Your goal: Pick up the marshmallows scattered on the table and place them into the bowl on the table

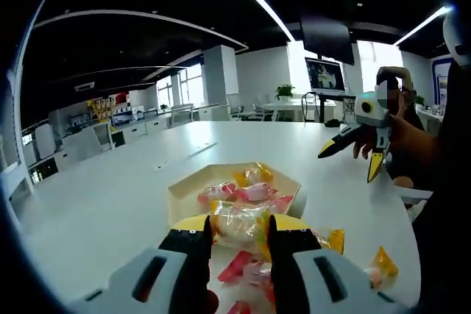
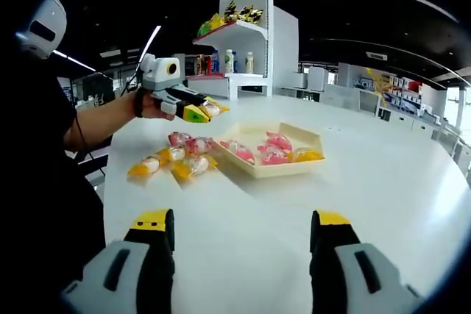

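Marshmallow (image 1: pixel 239 227) in a clear wrapper sat clamped between the left gripper's (image 1: pixel 235 244) fingers, raised off the table (image 1: pixel 110 196). Straight ahead of it, a little farther along the fingers' line, lay the shallow bowl (image 1: pixel 184 190) with several wrapped sweets inside, so the drop seemed to call for a short forward carry. In the right gripper view, the loose marshmallows (image 2: pixel 173 159) lay just beside the bowl's (image 2: pixel 257 170) near-left edge. The right gripper (image 2: pixel 239 237) hung well back, fingers spread wide and empty.
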Tool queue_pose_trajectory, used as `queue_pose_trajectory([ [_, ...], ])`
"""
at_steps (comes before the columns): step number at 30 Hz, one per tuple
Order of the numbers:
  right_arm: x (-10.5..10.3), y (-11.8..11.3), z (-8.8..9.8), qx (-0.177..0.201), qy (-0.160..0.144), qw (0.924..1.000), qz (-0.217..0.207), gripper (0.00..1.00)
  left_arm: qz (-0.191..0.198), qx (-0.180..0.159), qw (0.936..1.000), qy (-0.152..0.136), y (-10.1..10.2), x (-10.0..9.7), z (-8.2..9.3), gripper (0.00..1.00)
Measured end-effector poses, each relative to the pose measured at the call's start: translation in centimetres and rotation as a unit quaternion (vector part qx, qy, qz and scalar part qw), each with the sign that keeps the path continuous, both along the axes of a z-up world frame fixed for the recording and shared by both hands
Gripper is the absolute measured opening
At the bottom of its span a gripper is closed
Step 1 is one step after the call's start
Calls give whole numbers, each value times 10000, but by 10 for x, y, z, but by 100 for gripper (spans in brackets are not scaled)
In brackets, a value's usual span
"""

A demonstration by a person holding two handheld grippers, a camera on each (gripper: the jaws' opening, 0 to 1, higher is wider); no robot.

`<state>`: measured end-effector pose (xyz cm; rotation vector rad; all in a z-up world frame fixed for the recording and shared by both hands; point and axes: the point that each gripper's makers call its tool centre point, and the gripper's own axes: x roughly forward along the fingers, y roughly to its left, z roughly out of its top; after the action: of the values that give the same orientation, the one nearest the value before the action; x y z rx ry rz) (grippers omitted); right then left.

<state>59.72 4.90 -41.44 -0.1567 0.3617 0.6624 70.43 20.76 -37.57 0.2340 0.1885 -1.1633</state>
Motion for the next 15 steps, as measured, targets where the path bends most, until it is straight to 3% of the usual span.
queue_pose_trajectory([
  [15, 0, -2, -1, 68, 82, 9999, -81, 75, -5, -75, 10000, 1, -12, 8, 1, 32],
])
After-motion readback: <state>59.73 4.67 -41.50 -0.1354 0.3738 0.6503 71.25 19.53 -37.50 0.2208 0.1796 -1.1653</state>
